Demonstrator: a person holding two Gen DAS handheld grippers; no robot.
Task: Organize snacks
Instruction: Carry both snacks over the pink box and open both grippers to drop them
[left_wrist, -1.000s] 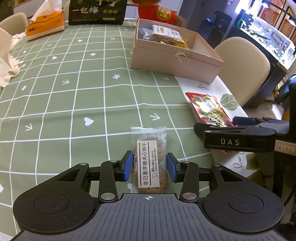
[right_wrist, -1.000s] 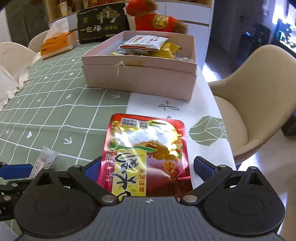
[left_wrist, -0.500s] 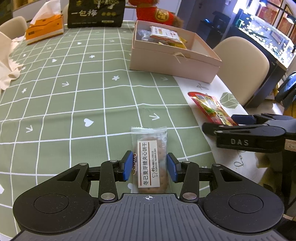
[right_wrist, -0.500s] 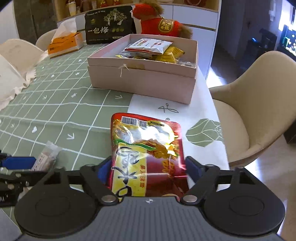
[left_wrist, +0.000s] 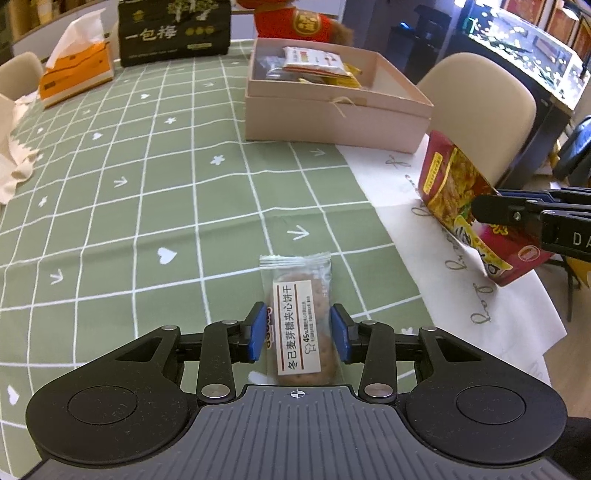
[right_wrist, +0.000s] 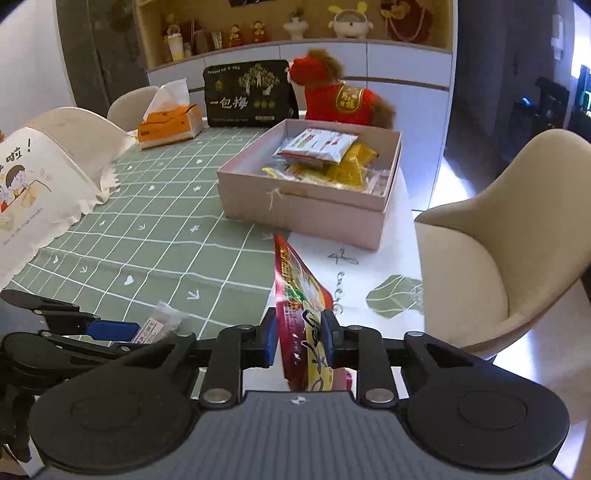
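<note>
A clear-wrapped biscuit packet (left_wrist: 299, 325) lies on the green checked tablecloth (left_wrist: 147, 206), between the blue pads of my left gripper (left_wrist: 298, 334). The pads stand at its sides and look slightly apart from it. My right gripper (right_wrist: 298, 341) is shut on a red and yellow snack pouch (right_wrist: 299, 306) and holds it on edge above the table; the pouch also shows in the left wrist view (left_wrist: 454, 195). A pink open box (right_wrist: 310, 195) holding several snack packets stands further back; it also shows in the left wrist view (left_wrist: 332, 114).
An orange tissue box (left_wrist: 74, 74), a black gift box (left_wrist: 173, 33) and a red plush toy (right_wrist: 340, 96) stand at the far end. A white cloth (right_wrist: 40, 184) lies at the left. A beige chair (right_wrist: 517, 229) stands at the table's right edge.
My right gripper has closed on the red pouch and lifted it off the table, turning it on edge. My left gripper stays around the biscuit packet.
</note>
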